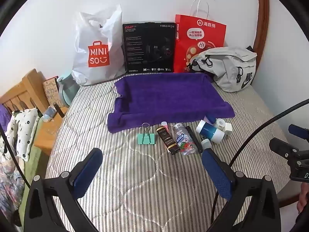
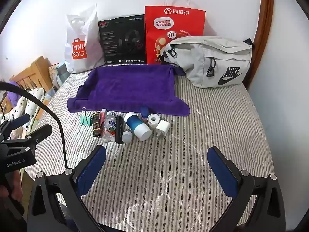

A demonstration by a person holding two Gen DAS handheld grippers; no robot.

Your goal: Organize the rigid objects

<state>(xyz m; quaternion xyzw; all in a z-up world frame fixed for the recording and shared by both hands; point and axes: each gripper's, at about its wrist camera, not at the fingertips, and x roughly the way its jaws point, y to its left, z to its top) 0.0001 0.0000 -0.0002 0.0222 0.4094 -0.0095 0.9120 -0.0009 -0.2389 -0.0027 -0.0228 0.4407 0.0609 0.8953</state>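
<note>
Striped bedding covers the bed (image 2: 212, 116), whose far edge, against a white wall, carries a white bag (image 2: 79, 44), a black box (image 2: 123, 42), a red bag (image 2: 173, 34) and a grey pouch (image 2: 212, 61). A purple towel (image 2: 127, 89) lies mid-bed; the rigid objects sit in a tight row just in front of it: binder clip (image 1: 146, 138), dark tube (image 1: 168, 141), clear bottle (image 1: 184, 142), black stick (image 1: 193, 139), blue-and-white cylinder (image 2: 137, 125), tape roll (image 2: 153, 120) and white plug (image 2: 162, 128). Risk, as judged: neighbours touch or overlap, so a closing finger could wedge against the wrong item; round pieces would likely roll on the soft quilt; the cables arcing across both views might snag. The left hand-held gripper (image 1: 150, 166) and right hand-held gripper (image 2: 157, 164) both hover low near the bed's near edge, fingers spread wide and empty, aimed toward the row, well short of it.
</note>
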